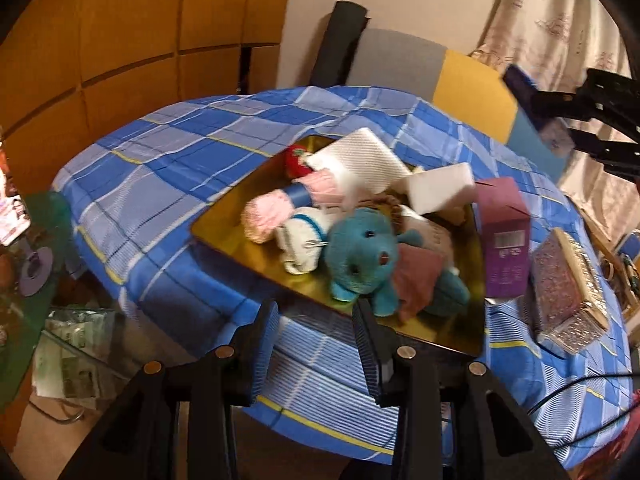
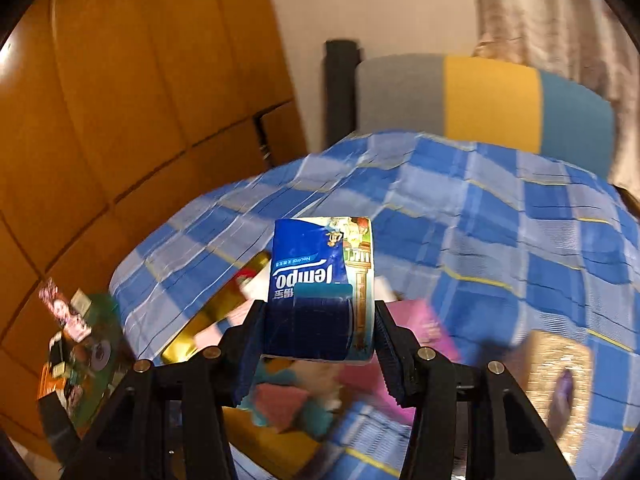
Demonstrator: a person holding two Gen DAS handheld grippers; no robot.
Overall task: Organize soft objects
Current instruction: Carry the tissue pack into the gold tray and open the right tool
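Note:
A gold tray (image 1: 224, 216) on a blue checked tablecloth (image 1: 168, 152) holds soft things: a teal plush toy (image 1: 362, 258), a pink and blue yarn roll (image 1: 280, 204), a white knitted piece (image 1: 300, 240), a red item (image 1: 295, 160) and white foam blocks (image 1: 360, 160). My left gripper (image 1: 316, 320) is open and empty, just in front of the tray's near edge. My right gripper (image 2: 320, 320) is shut on a blue Tempo tissue pack (image 2: 320, 280), held above the table. In the left wrist view the right gripper (image 1: 560, 116) shows at the upper right.
A purple box (image 1: 506, 236) stands at the tray's right edge. A glittery box (image 1: 564, 280) lies further right. A grey, yellow and blue cushion (image 2: 480, 100) sits behind the table. A green side table (image 2: 88, 360) with clutter stands at the left, by a wooden wall.

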